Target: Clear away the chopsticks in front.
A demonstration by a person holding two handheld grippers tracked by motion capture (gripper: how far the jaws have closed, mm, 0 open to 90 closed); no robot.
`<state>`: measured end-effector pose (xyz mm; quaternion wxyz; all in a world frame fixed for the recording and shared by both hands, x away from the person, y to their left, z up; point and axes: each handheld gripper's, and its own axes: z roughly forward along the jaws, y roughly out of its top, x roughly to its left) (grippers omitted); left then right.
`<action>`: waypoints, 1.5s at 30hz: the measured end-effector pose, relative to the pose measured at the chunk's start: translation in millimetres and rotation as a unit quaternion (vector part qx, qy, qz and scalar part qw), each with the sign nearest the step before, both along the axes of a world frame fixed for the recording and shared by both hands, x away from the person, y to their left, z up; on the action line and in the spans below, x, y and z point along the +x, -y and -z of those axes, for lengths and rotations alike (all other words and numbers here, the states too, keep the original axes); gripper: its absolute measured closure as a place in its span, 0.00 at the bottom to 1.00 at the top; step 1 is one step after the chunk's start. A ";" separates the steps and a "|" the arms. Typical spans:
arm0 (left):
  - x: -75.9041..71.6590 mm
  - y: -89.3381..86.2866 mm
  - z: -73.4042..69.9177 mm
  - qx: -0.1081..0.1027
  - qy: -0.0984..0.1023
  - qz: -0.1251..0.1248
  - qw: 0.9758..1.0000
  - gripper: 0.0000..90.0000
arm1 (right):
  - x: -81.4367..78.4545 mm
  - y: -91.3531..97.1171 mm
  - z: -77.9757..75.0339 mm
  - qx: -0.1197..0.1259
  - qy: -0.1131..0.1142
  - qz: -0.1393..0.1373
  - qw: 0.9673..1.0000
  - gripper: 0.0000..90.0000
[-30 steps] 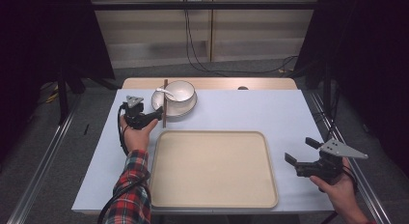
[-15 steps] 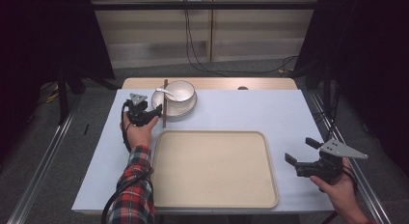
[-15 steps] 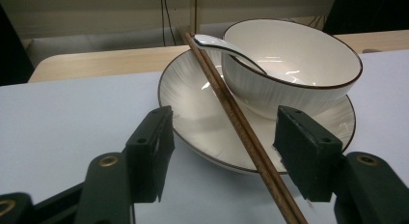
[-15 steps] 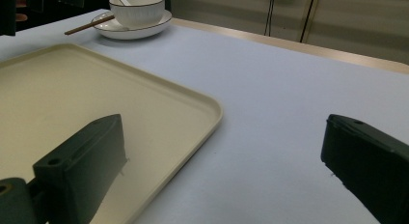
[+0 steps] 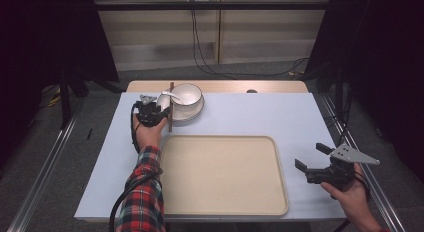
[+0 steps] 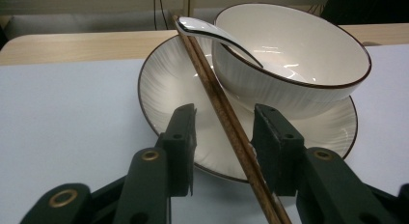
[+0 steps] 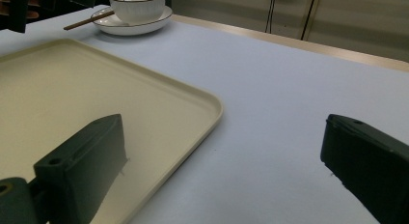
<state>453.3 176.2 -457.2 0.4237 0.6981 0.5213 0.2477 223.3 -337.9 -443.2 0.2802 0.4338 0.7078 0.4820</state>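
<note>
A pale blue worktop (image 5: 240, 112) stands in a dim room with cables trailing on the floor behind it; a cream tray (image 5: 222, 174) lies at its near edge. Toward the far left corner sits a white plate (image 6: 166, 84) carrying a bowl (image 6: 294, 60) with a spoon (image 6: 212, 33) leaning in it, and a pair of brown chopsticks (image 6: 219, 105) rests across the plate's left rim.

The left gripper (image 6: 224, 132) has its jaws on either side of the chopsticks; they have just been closing, yet a gap shows on each side and the pads do not press the wood (the left gripper view makes this plain, while from above the hand hides it). The right gripper (image 5: 315, 159) hovers near the right near corner, beside the tray, its jaws spread wide around nothing; its own view shows the tray's rounded corner between them.
</note>
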 end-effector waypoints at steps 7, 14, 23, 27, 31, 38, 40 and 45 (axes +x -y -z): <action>7.2 6.9 4.2 0.002 -0.017 -0.011 1.000 0.74 | 0.3 0.3 1.3 0.002 0.000 0.002 1.000 0.02; 11.4 8.7 7.7 0.003 -0.034 -0.016 0.999 0.79 | -0.2 0.9 1.5 0.005 -0.003 0.005 1.000 0.02; 13.8 9.8 10.8 -0.004 -0.050 -0.029 0.998 0.83 | 0.0 1.1 2.0 0.001 -0.003 0.002 1.000 0.02; 15.2 9.7 12.8 -0.006 -0.059 -0.042 0.997 0.86 | 0.1 0.8 2.1 0.000 -0.003 0.000 1.000 0.02; 16.8 10.5 12.5 -0.007 -0.068 -0.054 0.996 0.91 | 0.3 0.8 2.6 -0.002 -0.003 -0.002 1.000 0.02; 19.1 12.3 10.6 -0.007 -0.076 -0.080 0.994 0.95 | 0.7 -0.1 3.5 0.002 -0.006 0.000 1.000 0.02; 19.0 13.1 10.0 -0.008 -0.073 -0.089 0.993 0.95 | 0.9 0.1 3.5 0.003 -0.005 0.000 1.000 0.02; 13.8 11.9 7.2 -0.011 -0.073 -0.094 0.993 0.95 | 0.5 0.1 3.3 0.007 -0.011 0.000 1.000 0.02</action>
